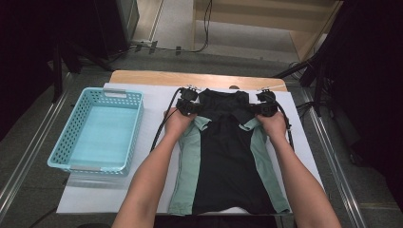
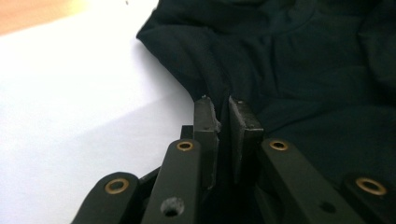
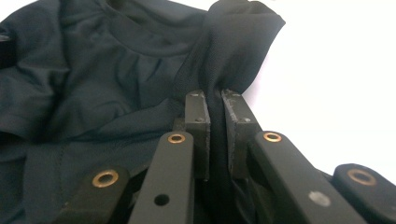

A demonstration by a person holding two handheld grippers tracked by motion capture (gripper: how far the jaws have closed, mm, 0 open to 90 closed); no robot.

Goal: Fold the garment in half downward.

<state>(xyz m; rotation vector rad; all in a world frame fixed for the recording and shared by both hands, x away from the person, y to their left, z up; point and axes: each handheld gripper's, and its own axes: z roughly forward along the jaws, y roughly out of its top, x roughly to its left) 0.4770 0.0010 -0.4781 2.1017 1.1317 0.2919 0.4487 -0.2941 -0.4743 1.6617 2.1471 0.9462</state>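
We hold 1 black-and-green shirt (image 1: 227, 156) flat on the white sheet (image 1: 119, 190) in the middle of the table, its collar at the far end. The left gripper (image 1: 189, 105) pinches the far-left shoulder and the right gripper (image 1: 264, 107) the far-right shoulder. In each gripper view the jaws stand nearly closed, a thin fold of black cloth (image 2: 223, 95) caught between the pads (image 3: 196, 112). The risk, as we judge it: each grip holds only a narrow fold, so an uneven pull could slip 1 shoulder free and skew the fold, or drag the sheet beneath. We count 1 shirt, 2 grippers, 1 pale blue basket (image 1: 71, 156) at the left, 1 sheet.
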